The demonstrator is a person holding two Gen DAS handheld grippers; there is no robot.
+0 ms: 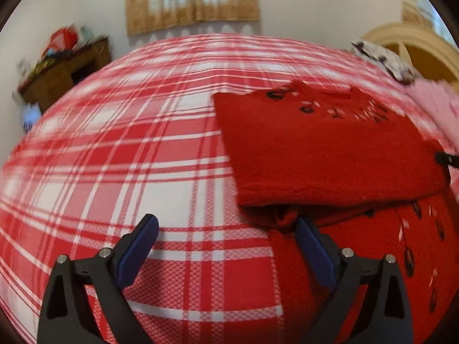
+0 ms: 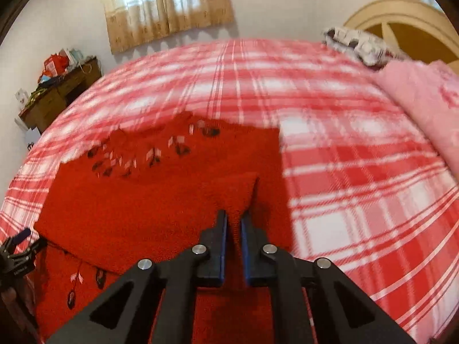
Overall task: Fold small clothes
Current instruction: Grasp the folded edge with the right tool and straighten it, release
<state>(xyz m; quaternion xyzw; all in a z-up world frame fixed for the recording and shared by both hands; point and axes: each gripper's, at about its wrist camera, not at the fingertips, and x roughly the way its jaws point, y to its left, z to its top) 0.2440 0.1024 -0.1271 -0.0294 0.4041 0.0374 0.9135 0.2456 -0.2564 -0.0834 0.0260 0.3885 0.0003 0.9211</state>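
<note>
While both views are motion-blurred, the layout reads clearly enough.
wooden table (image 1: 66, 68): far left against the wall, cluttered on top, items too blurred to name.
curtain (image 1: 192, 0): tan, on the far wall over a bright window.
bed sheet (image 1: 129, 143): red-and-white plaid, covers the whole bed.
left gripper (image 1: 226, 232): near edge of left view, fingers spread wide apart, holding nothing; left finger over bare plaid, right finger (image 1: 314, 250) over the sweater's near left edge, contact unclear.
red sweater (image 1: 330, 157): flat on the sheet, right of centre in left view, left of centre in right view; fuzzy knit with small dark and white motifs; upper layer folded over a lower layer that shows at the near side.
right gripper (image 2: 233, 223): near centre of right view, fingers closed tight on a flap of the sweater's right near part, cloth pinched between the blue pads (image 2: 223, 246) and pulled up in a small peak.
pink blanket (image 2: 424, 100): far right on the bed, apart from the sweater.
patterned pillow (image 2: 358, 46): far right, beside the blanket.
headboard (image 2: 407, 23): cream and brown, far right behind the pillow.
</note>
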